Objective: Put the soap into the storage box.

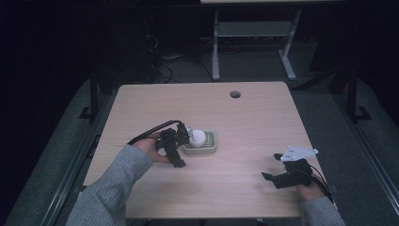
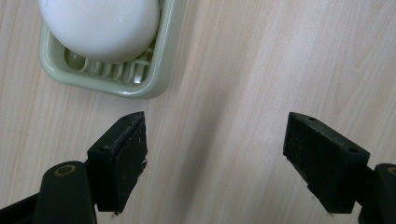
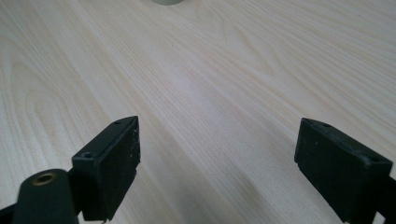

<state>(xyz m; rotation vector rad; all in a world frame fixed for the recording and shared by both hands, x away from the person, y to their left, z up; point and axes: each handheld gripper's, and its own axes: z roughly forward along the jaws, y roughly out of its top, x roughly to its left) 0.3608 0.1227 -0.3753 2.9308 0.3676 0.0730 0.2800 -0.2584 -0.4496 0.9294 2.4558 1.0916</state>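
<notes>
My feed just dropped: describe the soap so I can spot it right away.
On the light wooden table, find the pale green slotted soap dish near the middle, beside the left gripper. The smooth white rounded soap bar lies in that dish, the only white rounded thing on the tabletop.

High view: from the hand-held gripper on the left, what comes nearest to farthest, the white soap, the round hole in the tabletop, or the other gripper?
1. White oval soap, in the pale green plastic dish, beside the left gripper.
2. Round dark hole, near the far edge.
3. Right gripper, near right corner.
</notes>
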